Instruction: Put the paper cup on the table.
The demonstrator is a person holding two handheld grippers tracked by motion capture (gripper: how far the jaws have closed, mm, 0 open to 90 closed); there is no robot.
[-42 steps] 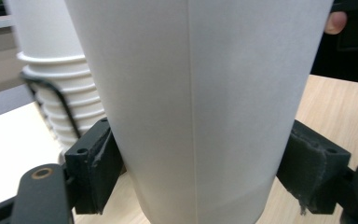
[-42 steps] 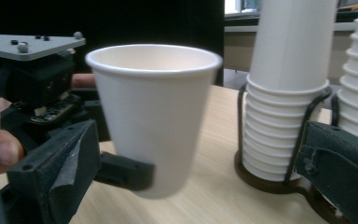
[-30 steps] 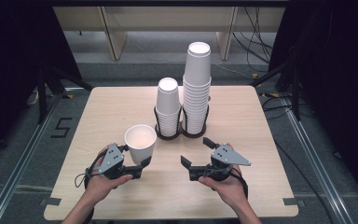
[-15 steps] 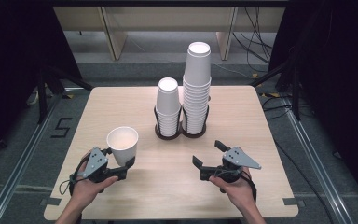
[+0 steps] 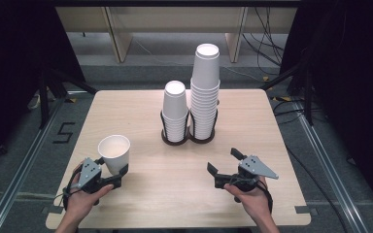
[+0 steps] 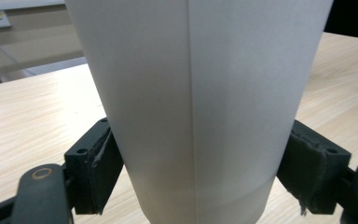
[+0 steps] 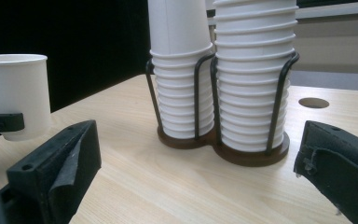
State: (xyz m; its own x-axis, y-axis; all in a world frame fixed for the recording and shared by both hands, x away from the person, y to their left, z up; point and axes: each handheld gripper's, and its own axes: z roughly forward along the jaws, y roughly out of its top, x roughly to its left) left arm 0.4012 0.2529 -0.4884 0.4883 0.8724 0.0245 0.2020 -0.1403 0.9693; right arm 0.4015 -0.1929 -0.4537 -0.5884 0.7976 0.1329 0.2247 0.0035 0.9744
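A white paper cup stands upright, mouth up, at the table's front left. My left gripper is shut on its lower part; both pads press the cup from either side. Whether its base touches the wood I cannot tell. My right gripper is at the front right, open, with nothing between its fingers. In the middle of the table a black wire holder carries a short stack and a tall stack of upside-down cups, also ahead of the right gripper.
The light wooden table has a round hole just behind the tall stack. Beyond its far edge are wooden furniture legs and cables on the floor. Black curtains close both sides. A "5" marking lies on the floor at the left.
My left gripper has carried the cup to the left and back toward the front edge. The right gripper has drifted to the right, still open.
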